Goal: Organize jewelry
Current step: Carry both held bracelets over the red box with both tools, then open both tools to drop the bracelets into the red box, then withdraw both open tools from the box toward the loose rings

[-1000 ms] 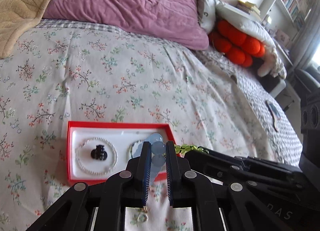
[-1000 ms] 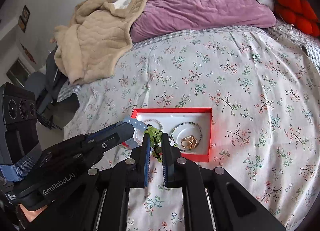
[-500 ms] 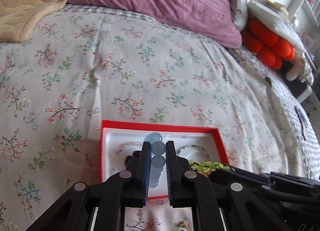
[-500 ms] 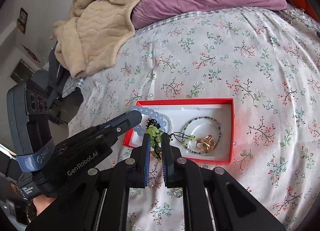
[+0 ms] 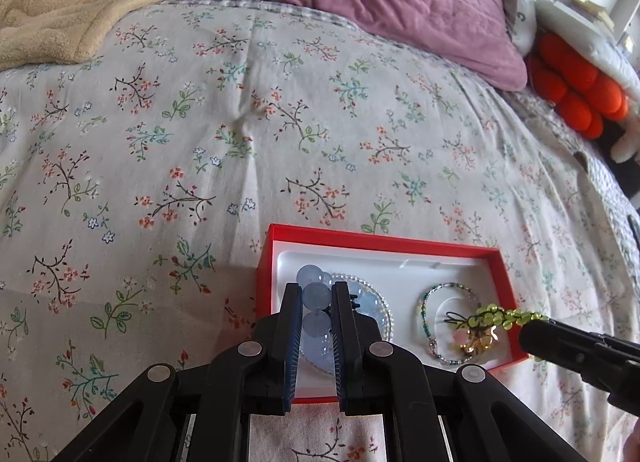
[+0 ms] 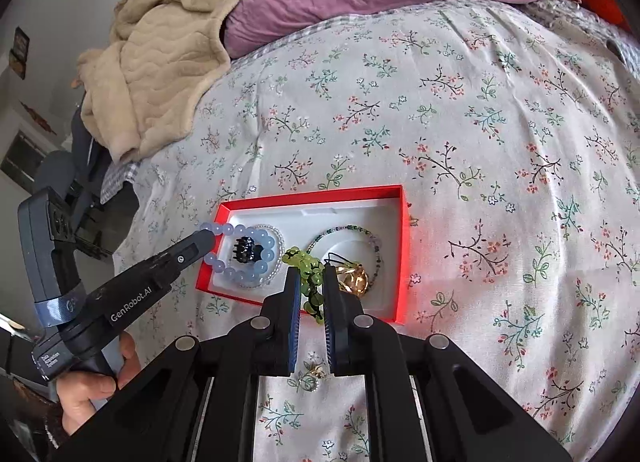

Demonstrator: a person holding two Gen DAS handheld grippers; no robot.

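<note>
I am steering two handheld grippers over a bed with a floral-print cotton sheet (image 6: 460, 109). A shallow red cardboard box with a white moulded insert (image 6: 405, 246) lies on it. My left gripper (image 5: 316, 298) has its jaws clamped on a bracelet of large pale blue translucent beads (image 5: 316, 296). A second ago that bracelet hung short of the box; now most of its loop lies in the left-hand well, around a small black claw hair clip (image 6: 246, 248) and over a fine white pearl strand (image 6: 276, 236). My right gripper (image 6: 310, 282) has its jaws closed on a string of small yellow-green beads (image 6: 306, 262), which has moved in over the right-hand well, where a thin green beaded bracelet (image 6: 360, 234) and gold-coloured rings (image 6: 352, 280) sit. Both pieces have reached the box, so I judge release comes next. A small gold-toned piece of jewellery (image 6: 316, 372) lies loose on the sheet beneath the right gripper, not yet sorted.
</note>
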